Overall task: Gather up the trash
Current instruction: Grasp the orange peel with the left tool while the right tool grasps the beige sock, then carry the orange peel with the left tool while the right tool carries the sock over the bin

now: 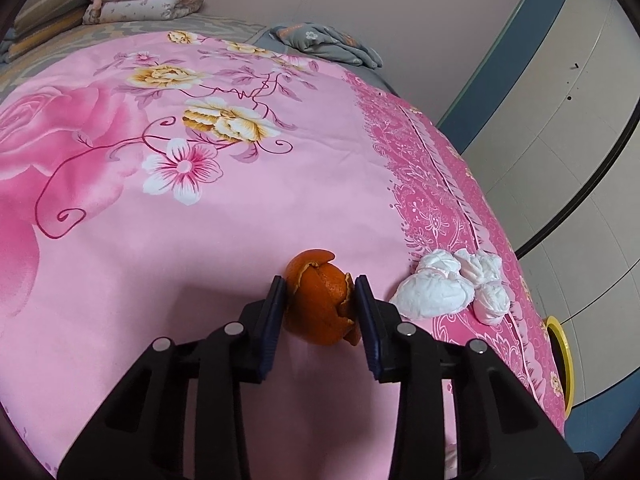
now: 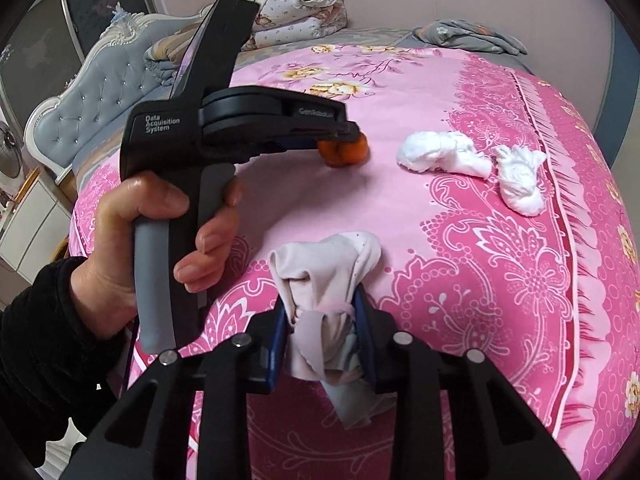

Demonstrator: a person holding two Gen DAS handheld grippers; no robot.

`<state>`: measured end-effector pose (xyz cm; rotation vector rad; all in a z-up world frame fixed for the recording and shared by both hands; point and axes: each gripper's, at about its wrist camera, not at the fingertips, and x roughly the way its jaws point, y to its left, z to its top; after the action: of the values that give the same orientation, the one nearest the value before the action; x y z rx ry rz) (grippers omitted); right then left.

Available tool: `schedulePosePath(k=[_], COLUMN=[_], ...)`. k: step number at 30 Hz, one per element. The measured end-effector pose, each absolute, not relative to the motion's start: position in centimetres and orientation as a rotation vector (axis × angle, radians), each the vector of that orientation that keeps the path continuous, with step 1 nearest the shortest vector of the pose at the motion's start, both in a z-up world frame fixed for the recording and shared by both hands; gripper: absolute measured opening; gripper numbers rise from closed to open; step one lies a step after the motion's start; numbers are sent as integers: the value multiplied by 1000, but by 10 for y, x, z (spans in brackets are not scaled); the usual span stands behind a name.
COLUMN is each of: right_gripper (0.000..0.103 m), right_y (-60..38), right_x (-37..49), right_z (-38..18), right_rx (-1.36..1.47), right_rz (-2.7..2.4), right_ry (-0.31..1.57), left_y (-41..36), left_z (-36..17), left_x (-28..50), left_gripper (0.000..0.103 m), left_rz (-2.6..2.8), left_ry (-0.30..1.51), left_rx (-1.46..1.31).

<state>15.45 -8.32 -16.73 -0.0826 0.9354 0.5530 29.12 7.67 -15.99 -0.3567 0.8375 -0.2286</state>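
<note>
At the far left of the right wrist view, the person's bare left hand (image 2: 160, 240) is wrapping around the grey handle of the black left gripper (image 2: 344, 140), whose body is reaching rightward over the pink floral bedspread (image 2: 500, 300). Its jaws are closing narrowly on the orange, curled piece of citrus peel (image 2: 345, 153), which is sitting on the plain pink part of the cover. In the left wrist view the left gripper (image 1: 320, 292) is showing the same grip more plainly: the two dark blue pads are pressing against either side of the peel (image 1: 320, 304), one on each flank, with the peel's lower edge resting on the bedspread (image 1: 160, 260).

Further right, the crumpled white tissue wads (image 1: 452, 284) are lying near the patterned magenta border, apart from the peel and from both grippers; in the right wrist view they (image 2: 440, 152) are appearing as two separate lumps side by side.

In the foreground of the right wrist view, the right gripper (image 2: 320, 320) is clamping a bunched, pale beige and grey cloth bundle (image 2: 324, 300) between its blue pads, the jaws partly closed around it, with fabric sticking out above and hanging below the pads.

At the right edge of the left wrist view, a yellow rim of a round container (image 1: 562, 360) is peeking out beyond the bed's edge.
</note>
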Motion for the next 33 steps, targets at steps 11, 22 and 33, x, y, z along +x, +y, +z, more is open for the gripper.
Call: schedulePosePath(k=[11, 22, 33], right_gripper=[28, 28, 28], right_y=[-115, -173, -257], right_x=[142, 125, 111], right_z=[-137, -82, -25], right_rx=[-32, 8, 88], right_rz=[522, 405, 223], right_ry=[891, 757, 617], left_y=[73, 37, -22], left_z=[-139, -83, -17], left_x=[271, 239, 205], left_gripper=[31, 31, 31], left_rz=[-225, -268, -342], left_ry=[802, 715, 620], left_rx=[-318, -245, -159])
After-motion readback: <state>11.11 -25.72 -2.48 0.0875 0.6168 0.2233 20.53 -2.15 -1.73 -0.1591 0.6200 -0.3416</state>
